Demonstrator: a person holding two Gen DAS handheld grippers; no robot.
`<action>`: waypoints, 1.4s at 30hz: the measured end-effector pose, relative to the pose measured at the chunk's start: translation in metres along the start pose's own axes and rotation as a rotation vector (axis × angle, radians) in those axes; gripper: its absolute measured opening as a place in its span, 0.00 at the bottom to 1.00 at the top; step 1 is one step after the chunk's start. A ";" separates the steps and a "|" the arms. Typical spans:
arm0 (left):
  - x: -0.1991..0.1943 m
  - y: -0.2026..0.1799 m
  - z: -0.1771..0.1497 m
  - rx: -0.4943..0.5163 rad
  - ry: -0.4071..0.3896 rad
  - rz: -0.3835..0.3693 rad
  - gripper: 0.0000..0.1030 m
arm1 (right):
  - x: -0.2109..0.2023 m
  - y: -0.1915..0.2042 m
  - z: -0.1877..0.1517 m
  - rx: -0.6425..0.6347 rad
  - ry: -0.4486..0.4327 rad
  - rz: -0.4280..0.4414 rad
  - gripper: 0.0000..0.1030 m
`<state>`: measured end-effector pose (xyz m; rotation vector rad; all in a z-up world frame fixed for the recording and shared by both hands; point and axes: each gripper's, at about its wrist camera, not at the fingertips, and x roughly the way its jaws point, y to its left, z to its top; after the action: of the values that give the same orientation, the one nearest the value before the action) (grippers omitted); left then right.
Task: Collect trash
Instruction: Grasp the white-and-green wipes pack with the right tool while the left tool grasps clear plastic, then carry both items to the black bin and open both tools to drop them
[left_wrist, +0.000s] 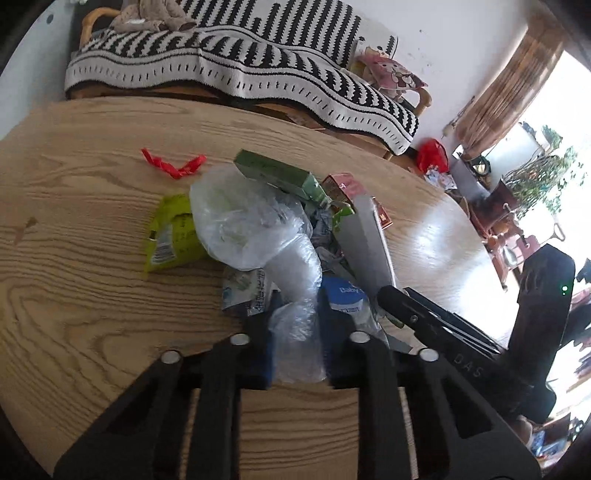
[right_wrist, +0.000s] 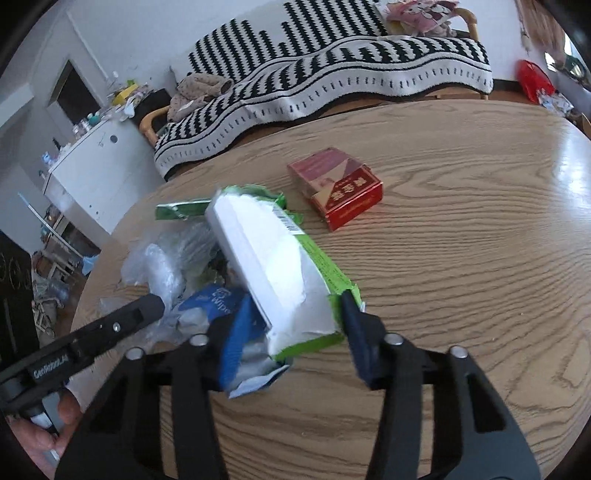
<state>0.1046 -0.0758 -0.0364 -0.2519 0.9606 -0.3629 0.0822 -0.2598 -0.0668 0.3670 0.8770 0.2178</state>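
A heap of trash lies on the wooden table (left_wrist: 74, 229). My left gripper (left_wrist: 299, 332) is shut on a clear plastic bag (left_wrist: 251, 221) whose twisted neck runs between its fingers. Around the bag lie a yellow-green wrapper (left_wrist: 170, 236), a red ribbon (left_wrist: 173, 166), a green carton (left_wrist: 280, 177), a blue-white wipes pack (left_wrist: 345, 299) and a red box (left_wrist: 343, 186). My right gripper (right_wrist: 291, 314) stands with its blue-padded fingers on both sides of a torn white-and-green box (right_wrist: 280, 266). The red box (right_wrist: 336, 184) lies beyond it. The right gripper also shows in the left wrist view (left_wrist: 443, 325).
A sofa with a black-and-white striped blanket (left_wrist: 236, 62) stands behind the table. A white cabinet (right_wrist: 96, 177) is at the left. A red bag (left_wrist: 432, 155) lies on the floor near the curtain. Bare table (right_wrist: 461, 258) lies to the right of the heap.
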 end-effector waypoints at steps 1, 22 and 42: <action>-0.005 0.001 0.001 0.005 -0.005 0.002 0.12 | -0.003 0.002 -0.001 -0.005 -0.005 0.004 0.41; -0.089 0.003 0.006 0.105 -0.219 -0.011 0.01 | -0.104 -0.001 -0.010 -0.004 -0.157 0.006 0.39; -0.115 -0.141 -0.038 0.346 -0.289 -0.213 0.01 | -0.274 -0.135 -0.073 0.132 -0.298 -0.225 0.39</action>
<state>-0.0131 -0.1588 0.0805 -0.0865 0.5753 -0.6616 -0.1407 -0.4588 0.0309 0.4078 0.6324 -0.1018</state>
